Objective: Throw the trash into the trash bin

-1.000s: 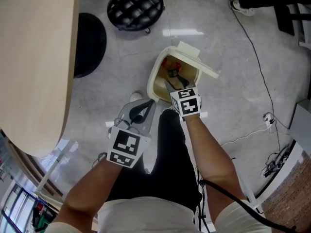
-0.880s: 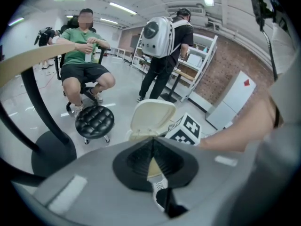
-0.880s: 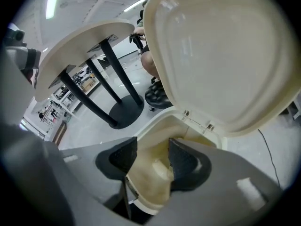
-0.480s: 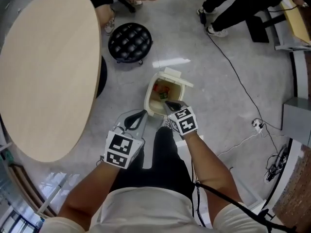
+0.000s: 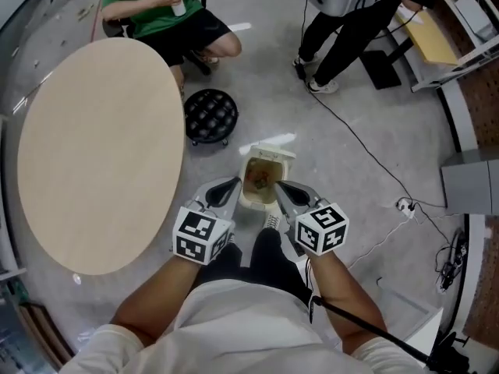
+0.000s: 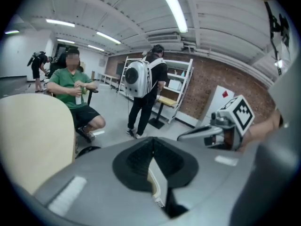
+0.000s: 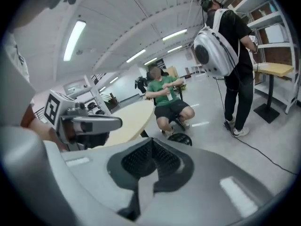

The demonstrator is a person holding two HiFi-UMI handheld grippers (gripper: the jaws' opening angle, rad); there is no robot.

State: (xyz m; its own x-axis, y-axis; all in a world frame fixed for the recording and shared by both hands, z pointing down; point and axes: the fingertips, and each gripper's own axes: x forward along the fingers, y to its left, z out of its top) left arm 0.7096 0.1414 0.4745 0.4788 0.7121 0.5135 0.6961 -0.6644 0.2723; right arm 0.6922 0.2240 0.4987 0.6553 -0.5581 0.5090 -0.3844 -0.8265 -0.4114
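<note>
Cream plastic trash bin (image 5: 266,160) w/ trash (image 5: 261,180) inside sits below, btwn both tools' tips: left tool (image 5: 231,185) shut empty, right tool (image 5: 280,186) just closed on nothing, neither nearer.

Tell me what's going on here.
A person stands over a small trash bin on the floor near a round table, holding a gripper in each hand. The bin's lid is open and trash lies inside. The left gripper is shut with nothing in it. The right gripper has just been closing its jaws and is now shut, also empty. Both hover above the bin, so the throw looks done.
</note>
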